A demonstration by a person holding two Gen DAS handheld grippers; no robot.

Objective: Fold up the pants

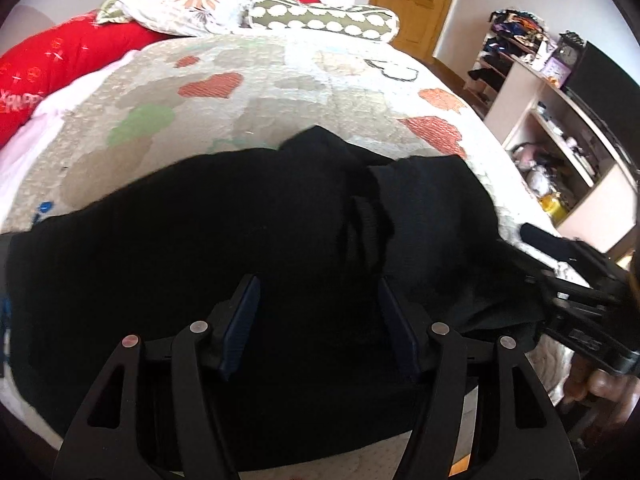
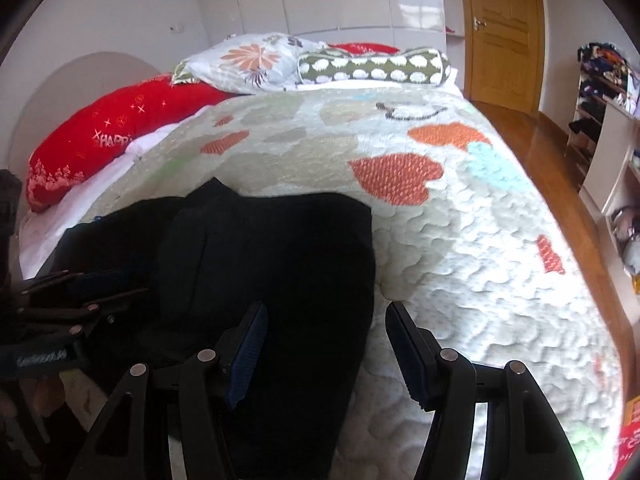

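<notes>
Black fabric pants (image 1: 224,264) are lying on the quilted bedspread with orange hearts and pale green patches (image 1: 248,120), bunched up near the edge of the bed closest to the cameras. From the left wrist view they spread wide across the lower half, with a ribbed band (image 1: 368,216) sticking up around the middle and a folded lump (image 1: 320,140) poking out toward the pillows. In the right wrist view the same pants (image 2: 272,264) sit left of centre, their right edge running straight down the quilt.

Left gripper (image 1: 320,312) hangs over the dark cloth with its blue-padded fingers (image 1: 244,312) spread apart, nothing pinched between them as far as I can see, though black on black makes it hard to be sure about contact. Right gripper (image 2: 326,344) is also released, jaws parted, one finger over the pants and the other over bare quilt, straddling the pants' edge.

As for storage stuff: there's a beige open shelving unit (image 1: 560,152) off to the right of the bed, its cubbies stuffed with small things. I can make out something yellow (image 1: 554,206) low down and pale bundles above it, too blurry to name. Further back, a rack (image 1: 508,40) is loaded with dark, mixed-colour clothes.

At the head of the bed: a long red cushion with white print (image 2: 112,136), a floral pillow (image 2: 252,60) and a green bolster with white dots (image 2: 376,64).
</notes>
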